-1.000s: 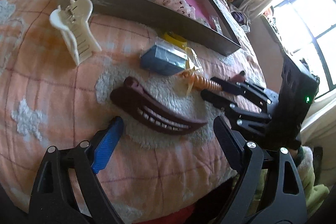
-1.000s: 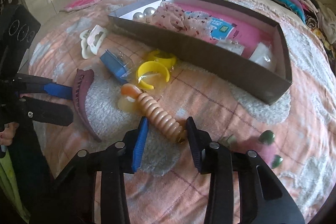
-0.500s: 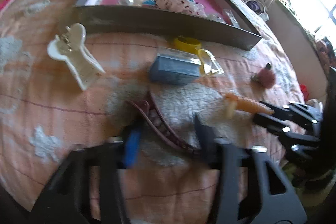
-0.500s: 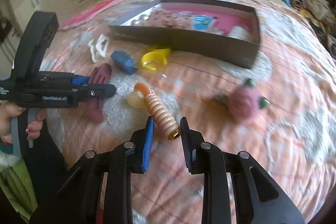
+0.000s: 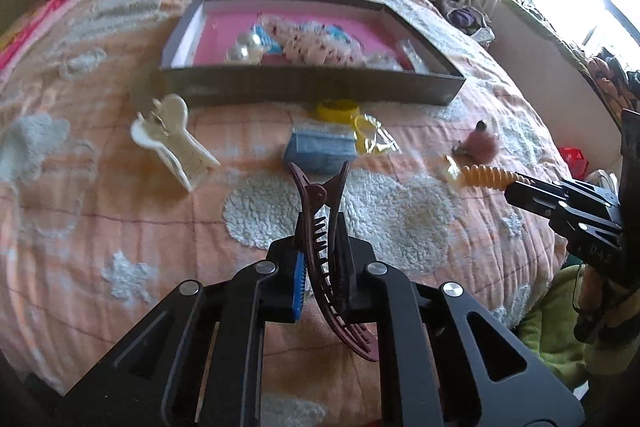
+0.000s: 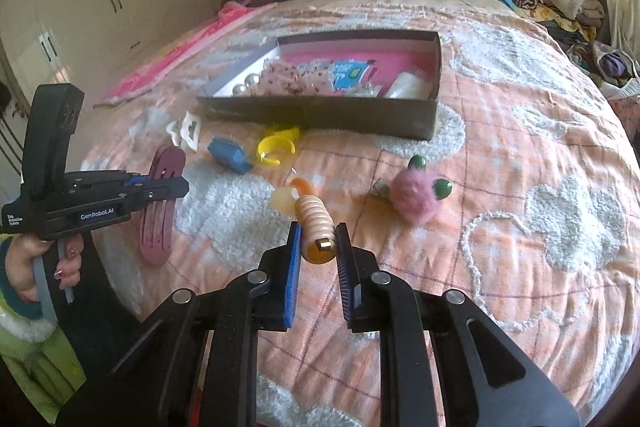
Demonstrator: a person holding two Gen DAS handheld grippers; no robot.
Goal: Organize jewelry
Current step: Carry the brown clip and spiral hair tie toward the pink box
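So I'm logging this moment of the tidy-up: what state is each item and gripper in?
left gripper: shut on maroon hair clip, lifted off the bedspread
right gripper: shut on orange spiral clip
box: open, partly filled
white claw clip: lying on bedspread
yellow bangle: outside box
pink pompom: outside box

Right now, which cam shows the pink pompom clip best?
Right wrist view: the pink pompom clip lies near frame centre on the blanket, its green beads and metal clip visible. Left wrist view shows it only small and blurry, far right, beyond the spiral clip.
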